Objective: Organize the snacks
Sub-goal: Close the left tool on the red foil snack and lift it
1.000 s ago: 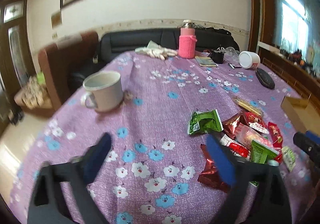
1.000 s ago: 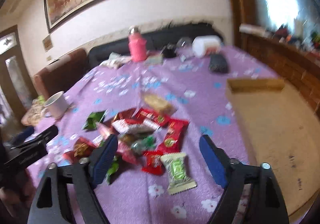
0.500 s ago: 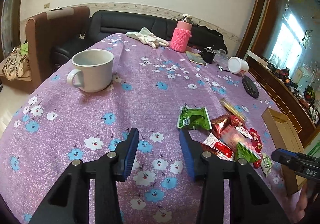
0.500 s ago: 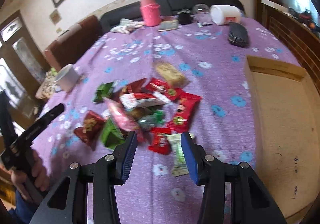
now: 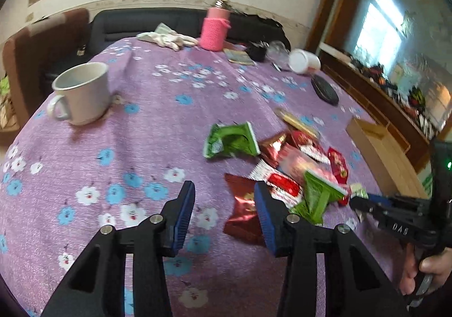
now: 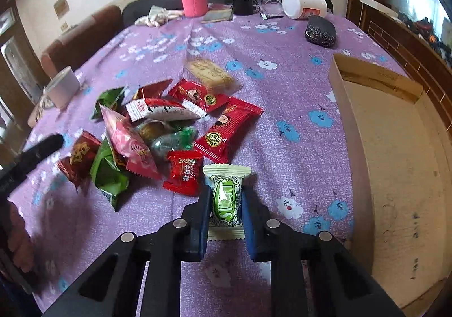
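Note:
A heap of snack packets [image 6: 158, 130] lies on the purple flowered tablecloth [image 6: 282, 96]. My right gripper [image 6: 225, 192] is shut on a pale green candy packet [image 6: 226, 178] at the heap's near edge, which rests on the cloth. In the left wrist view the right gripper [image 5: 356, 199] reaches in from the right. My left gripper [image 5: 223, 189] hovers over the cloth at the heap's left side. Its jaws are opening and its pads press on nothing. A dark red foil packet [image 5: 243, 212] lies by its right finger. An open cardboard box [image 6: 375, 79] stands to the right of the heap.
A white mug [image 5: 82, 90] stands at the left. At the far end are a pink bottle [image 5: 214, 31], gloves [image 5: 166, 37], a tipped white jar [image 5: 305, 61] and a dark case [image 5: 325, 89]. A black sofa and a brown armchair stand behind the table.
Both grippers tipped down toward the snack heap. The right jaws closed from wide apart onto the pale green packet. The left jaws came in from wide to a narrower gap.

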`<state>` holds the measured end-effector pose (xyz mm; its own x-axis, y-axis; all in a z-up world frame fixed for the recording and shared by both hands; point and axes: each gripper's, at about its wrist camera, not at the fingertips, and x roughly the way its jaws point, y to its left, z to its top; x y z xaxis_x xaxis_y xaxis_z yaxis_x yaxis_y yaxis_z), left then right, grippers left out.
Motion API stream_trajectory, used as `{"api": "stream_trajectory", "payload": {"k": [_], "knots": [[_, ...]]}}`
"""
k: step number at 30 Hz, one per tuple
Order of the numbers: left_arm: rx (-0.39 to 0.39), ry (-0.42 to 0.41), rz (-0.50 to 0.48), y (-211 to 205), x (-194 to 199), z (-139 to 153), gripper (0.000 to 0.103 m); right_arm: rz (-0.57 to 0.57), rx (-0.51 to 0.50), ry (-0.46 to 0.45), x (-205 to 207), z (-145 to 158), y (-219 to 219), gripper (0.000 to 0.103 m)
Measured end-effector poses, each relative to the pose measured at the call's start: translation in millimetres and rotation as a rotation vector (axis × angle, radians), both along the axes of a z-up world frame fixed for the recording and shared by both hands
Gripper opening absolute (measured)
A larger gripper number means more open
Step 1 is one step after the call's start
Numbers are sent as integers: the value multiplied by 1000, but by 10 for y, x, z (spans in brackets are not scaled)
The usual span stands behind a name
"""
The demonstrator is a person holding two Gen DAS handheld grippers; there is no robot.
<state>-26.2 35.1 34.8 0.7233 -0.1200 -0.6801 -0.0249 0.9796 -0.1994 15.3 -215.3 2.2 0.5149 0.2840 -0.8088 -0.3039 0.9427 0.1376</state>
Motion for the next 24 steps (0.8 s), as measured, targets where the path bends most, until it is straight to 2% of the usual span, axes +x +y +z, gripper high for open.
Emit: {"api": "stream_trajectory", "payload": {"k": [1,3,7,10,18,20,22,24], "knots": [[5,12,-10,-33,24,-20,51,-9,17,-14,-13,-11,-22,22],[18,28,-17,-78,53,-50,53,-15,34,-41,-37,-22,-41,21],[64,34,-35,-212,95,-71,53,-29,115,-20,-6,-30,-149,21],[93,27,-42,-280,111,-76,53,-30,135,-16,-7,-30,-164,21],[71,52,-81,-325,188,-139,53,-27,160,-12,-14,-40,-191,21],[49,59,-96,-330,213,-160,50,-27,159,-12,-11,-42,-192,21],[21,49,-115,-322,204,-155,35,-29,157,-14,-13,-39,-191,21],[24,43,-111,-323,187,-147,34,-31,159,-18,-9,-33,-199,21]]}}
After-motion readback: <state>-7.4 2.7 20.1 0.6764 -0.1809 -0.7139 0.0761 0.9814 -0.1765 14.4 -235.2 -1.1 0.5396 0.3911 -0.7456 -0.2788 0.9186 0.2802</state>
